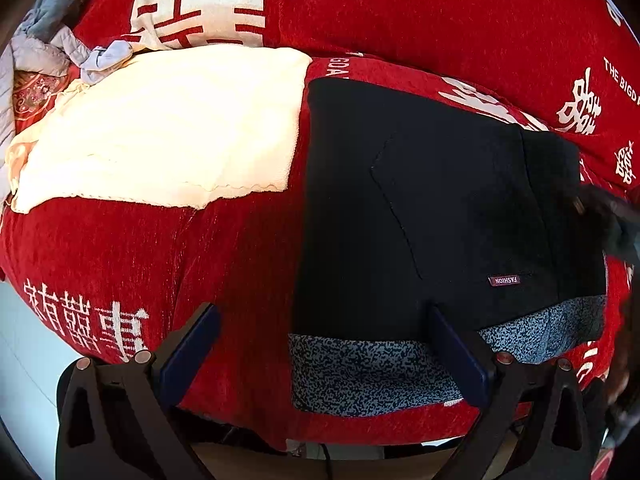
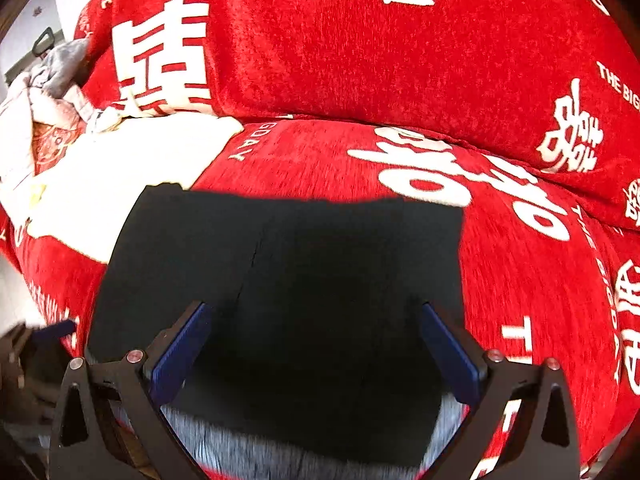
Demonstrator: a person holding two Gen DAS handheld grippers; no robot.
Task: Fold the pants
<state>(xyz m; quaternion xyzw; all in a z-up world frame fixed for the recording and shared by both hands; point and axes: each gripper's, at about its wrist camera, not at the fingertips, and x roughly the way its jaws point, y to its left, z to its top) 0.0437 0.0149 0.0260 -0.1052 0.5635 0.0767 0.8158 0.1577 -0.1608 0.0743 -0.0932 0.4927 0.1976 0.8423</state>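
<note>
Pants, black fabric with speckled grey lining (image 1: 432, 208), folded flat on red cushion with white lettering (image 1: 224, 256).
Left hand-held gripper (image 1: 324, 344) and right hand-held gripper (image 2: 316, 344): both released, empty; cream cloth (image 1: 168, 128) beside pants.

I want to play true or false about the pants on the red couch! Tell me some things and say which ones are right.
1. The pants are black. True.
2. The left tool is squeezed shut on the pants. False: its fingers stand wide apart and hold nothing.
3. A cream cloth lies on the red cover beside the pants. True.
4. The little label on the pants says FASHION. True, though it reads upside down in the left wrist view.
5. The right tool is shut. False: it is open, with the pants showing between its fingers.
6. The couch cover is plain red. False: it has white characters and words on it.
</note>
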